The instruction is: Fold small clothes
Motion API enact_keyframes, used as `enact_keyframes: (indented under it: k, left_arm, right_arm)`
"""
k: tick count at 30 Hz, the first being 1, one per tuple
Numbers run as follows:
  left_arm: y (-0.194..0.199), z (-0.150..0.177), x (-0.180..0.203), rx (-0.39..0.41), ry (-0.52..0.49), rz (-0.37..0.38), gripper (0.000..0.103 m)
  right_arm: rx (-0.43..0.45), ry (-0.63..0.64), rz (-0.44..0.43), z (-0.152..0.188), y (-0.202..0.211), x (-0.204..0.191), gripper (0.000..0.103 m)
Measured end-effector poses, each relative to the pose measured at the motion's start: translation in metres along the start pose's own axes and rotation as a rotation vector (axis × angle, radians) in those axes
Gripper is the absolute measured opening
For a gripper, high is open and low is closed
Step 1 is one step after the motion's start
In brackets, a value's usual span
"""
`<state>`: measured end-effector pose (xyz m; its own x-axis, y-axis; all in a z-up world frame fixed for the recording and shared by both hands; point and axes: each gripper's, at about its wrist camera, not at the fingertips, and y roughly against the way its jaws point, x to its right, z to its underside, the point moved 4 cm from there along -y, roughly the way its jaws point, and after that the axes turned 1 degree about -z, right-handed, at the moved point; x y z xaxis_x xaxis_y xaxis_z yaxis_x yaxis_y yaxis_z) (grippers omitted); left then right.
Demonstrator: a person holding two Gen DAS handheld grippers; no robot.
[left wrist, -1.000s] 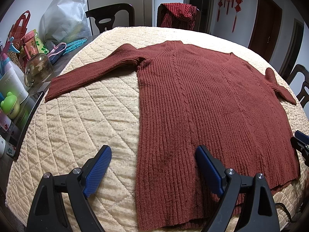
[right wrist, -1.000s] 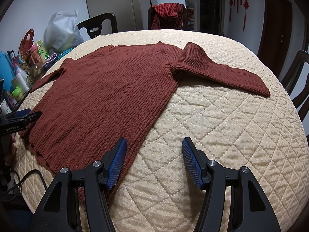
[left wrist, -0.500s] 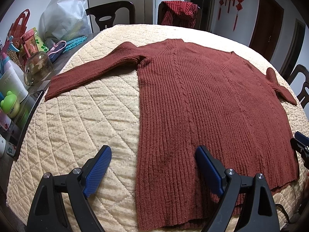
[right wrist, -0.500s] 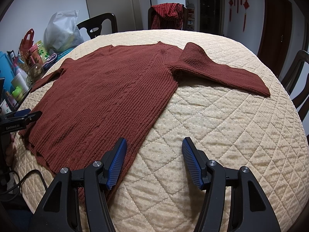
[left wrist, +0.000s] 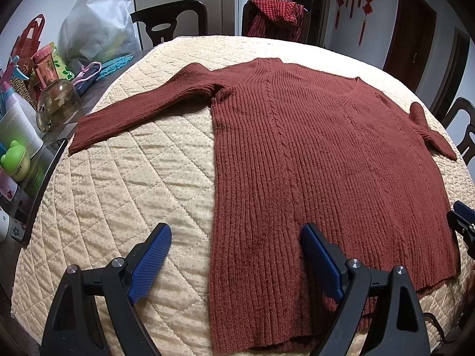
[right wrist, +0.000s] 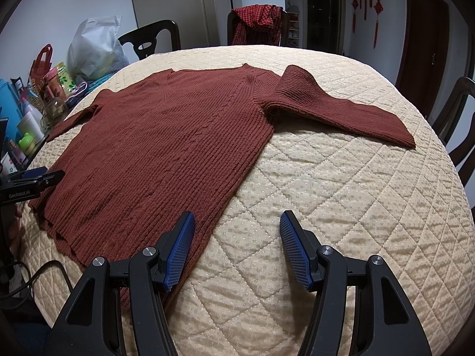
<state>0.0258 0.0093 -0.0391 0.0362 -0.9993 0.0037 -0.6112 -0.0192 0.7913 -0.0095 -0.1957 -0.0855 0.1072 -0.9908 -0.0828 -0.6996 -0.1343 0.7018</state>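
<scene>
one rust-red ribbed sweater (left wrist: 320, 160), spread flat and face up on a cream quilted cover (left wrist: 124, 195) over a round table, both sleeves stretched out to the sides, hem toward the cameras. left tongs (left wrist: 234, 255) open and empty, blue pads wide apart, one pad above bare quilt, the other above the sweater's lower body; touching the knit or just over it, hard to say. right tongs (right wrist: 237, 246) likewise open and empty, straddling the sweater's side edge near the hem. clutter along the table's left edge: white plastic bag (left wrist: 98, 29), glass jar (left wrist: 58, 103), small green frog toy (left wrist: 14, 160). dark chairs behind, one draped with a red checked cloth (left wrist: 276, 14).
</scene>
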Motion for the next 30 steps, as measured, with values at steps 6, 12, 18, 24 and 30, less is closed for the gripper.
enact_keyframes:
  k: [6,12,18,24,30]
  left_arm:
    - [-0.0002,-0.001,0.0011,-0.003,-0.004,0.0,0.091]
    - [-0.0001,-0.0015,0.0016,-0.003,-0.005,0.0,0.091]
    - [0.0003,-0.0016,0.0021,-0.003,-0.005,-0.001,0.091]
    - [0.0003,-0.0019,0.0022,-0.004,-0.005,-0.001,0.091]
    - [0.0004,-0.0018,0.002,-0.005,-0.005,-0.001,0.091]
  right_arm:
    - [0.0,0.0,0.0,-0.0001,0.0,0.0001,0.06]
    - [0.0,0.0,0.0,0.0,-0.0001,0.0001,0.06]
    - [0.0,0.0,0.0,0.0,-0.0001,0.0,0.06]
    - [0.0,0.0,0.0,-0.0001,0.0,0.0,0.06]
    - [0.0,0.0,0.0,-0.0001,-0.0003,-0.0002,0.06]
